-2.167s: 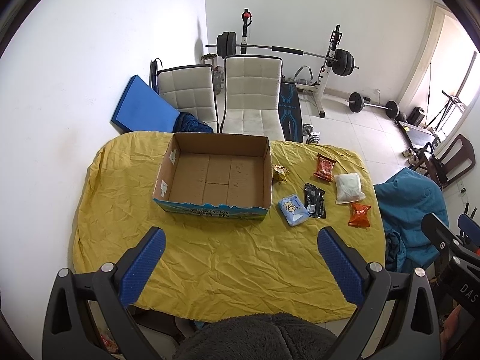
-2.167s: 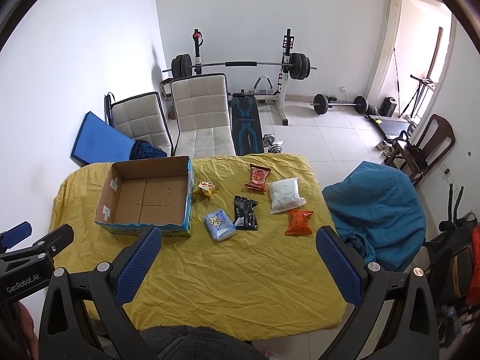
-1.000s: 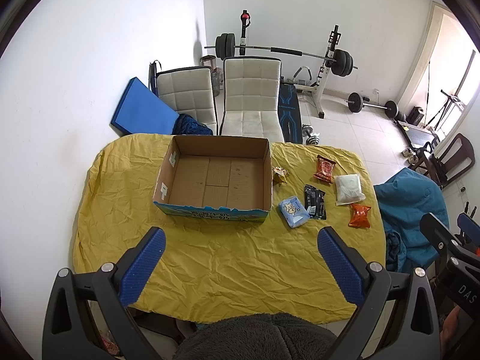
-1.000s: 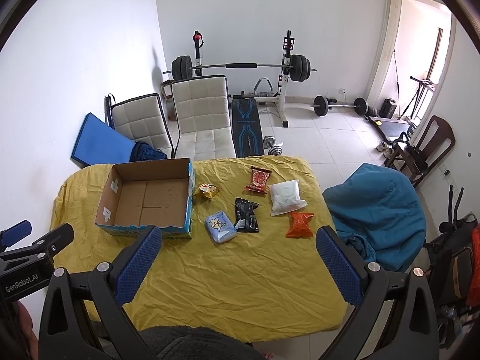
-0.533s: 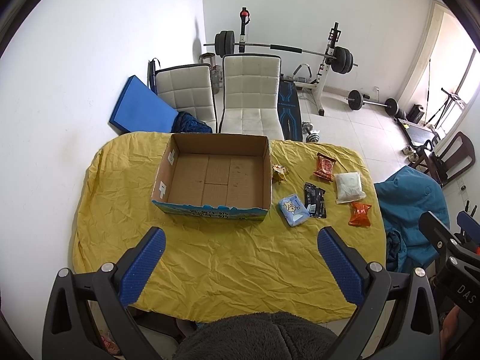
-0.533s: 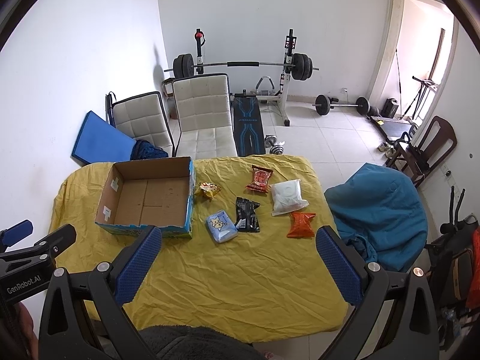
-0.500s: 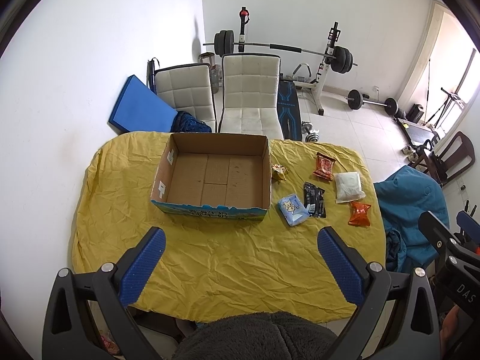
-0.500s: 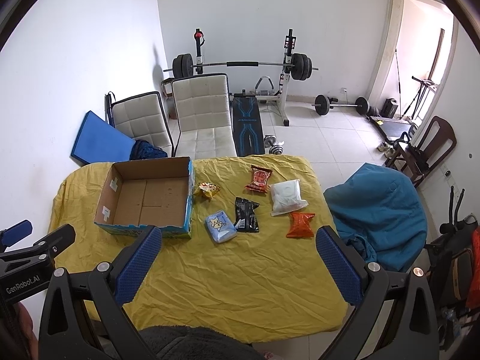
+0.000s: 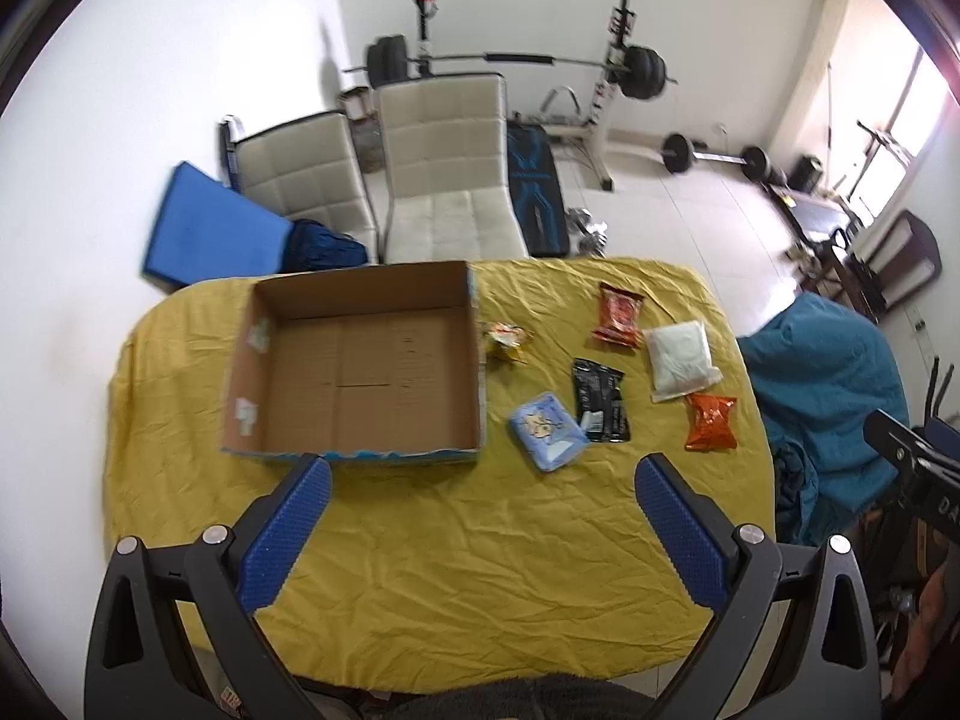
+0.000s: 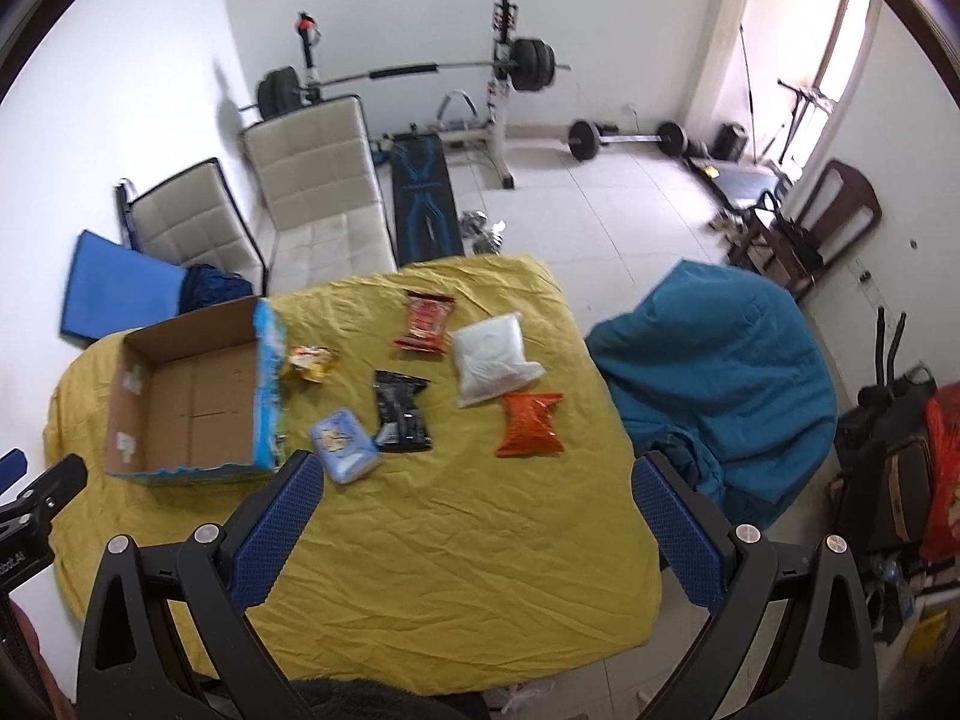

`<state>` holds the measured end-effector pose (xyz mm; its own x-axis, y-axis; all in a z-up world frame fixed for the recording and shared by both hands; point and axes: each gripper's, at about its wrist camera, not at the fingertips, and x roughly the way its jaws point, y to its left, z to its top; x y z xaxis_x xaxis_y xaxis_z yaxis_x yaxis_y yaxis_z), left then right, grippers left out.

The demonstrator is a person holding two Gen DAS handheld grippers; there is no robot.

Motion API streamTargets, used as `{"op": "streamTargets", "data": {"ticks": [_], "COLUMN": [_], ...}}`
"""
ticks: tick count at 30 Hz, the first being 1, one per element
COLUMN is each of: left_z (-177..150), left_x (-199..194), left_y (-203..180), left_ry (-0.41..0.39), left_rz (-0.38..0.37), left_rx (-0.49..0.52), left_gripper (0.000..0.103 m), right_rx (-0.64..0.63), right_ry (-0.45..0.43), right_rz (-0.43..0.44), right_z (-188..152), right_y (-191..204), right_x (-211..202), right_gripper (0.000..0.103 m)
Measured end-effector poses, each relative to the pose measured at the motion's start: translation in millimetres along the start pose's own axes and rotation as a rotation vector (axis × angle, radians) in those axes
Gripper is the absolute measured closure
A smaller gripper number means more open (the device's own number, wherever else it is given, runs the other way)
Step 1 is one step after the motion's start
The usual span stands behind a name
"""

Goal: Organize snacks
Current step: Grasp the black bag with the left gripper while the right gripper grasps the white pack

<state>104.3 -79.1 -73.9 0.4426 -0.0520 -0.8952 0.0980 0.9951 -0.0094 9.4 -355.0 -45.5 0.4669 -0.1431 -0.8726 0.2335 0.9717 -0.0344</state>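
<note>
Cardboard box sitting open on the yellow-covered tabletop, nothing inside but bare cardboard floor and a couple of small white tape scraps stuck on its left inner wall. Blue printed band along the box's near outer edge.

All snacks lying loose outside, to the right of the box:
- small yellow crinkly packet just beside the box's right wall
- light blue pack near the box's front right corner
- black packet right of the blue pack, edges touching or nearly so, hard to call
- red packet further right and toward the back
- white pouch right of the red one
- orange packet furthest from the box, near the tabletop edge

Left gripper up above the near half of the tabletop, jaws spread wide, holding nothing. Right gripper same deal, wide apart and holding nothing, with the orange packet and blue pack ahead of it.

Print on every packet too small and blurry to read. Box partly cut by the left finger in the right wrist view, far walls smeared with motion blur. Teal-draped thing well right of the box, whatever's under the cloth hidden. Fuzzy dark fabric at the bottom edge of both views, cropped.
</note>
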Motion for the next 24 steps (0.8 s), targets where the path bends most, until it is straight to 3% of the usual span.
{"op": "streamTargets", "data": {"ticks": [6, 11, 17, 24], "left_z": [29.8, 49.4, 55.7, 49.5], "left_x": [101.5, 196.8, 302.0, 372.6], "left_y": [-40.6, -67.5, -96.5, -116.3], "left_ry": [0.120, 0.257, 0.431, 0.524], "left_rz": [-0.038, -0.074, -0.103, -0.066], "left_rx": [0.040, 0.045, 0.047, 0.078], "left_gripper": [0.000, 0.000, 0.010, 0.010], "right_rx": [0.004, -0.027, -0.032, -0.060], "right_ry": [0.123, 0.216, 0.307, 0.419], "right_rz": [-0.041, -0.038, -0.012, -0.019], "right_z": [30.4, 52.0, 68.1, 75.7], "right_y": [-44.5, -55.1, -43.0, -25.1], "right_x": [113.2, 225.2, 332.2, 421.6], "right_gripper": [0.000, 0.000, 0.000, 0.000]}}
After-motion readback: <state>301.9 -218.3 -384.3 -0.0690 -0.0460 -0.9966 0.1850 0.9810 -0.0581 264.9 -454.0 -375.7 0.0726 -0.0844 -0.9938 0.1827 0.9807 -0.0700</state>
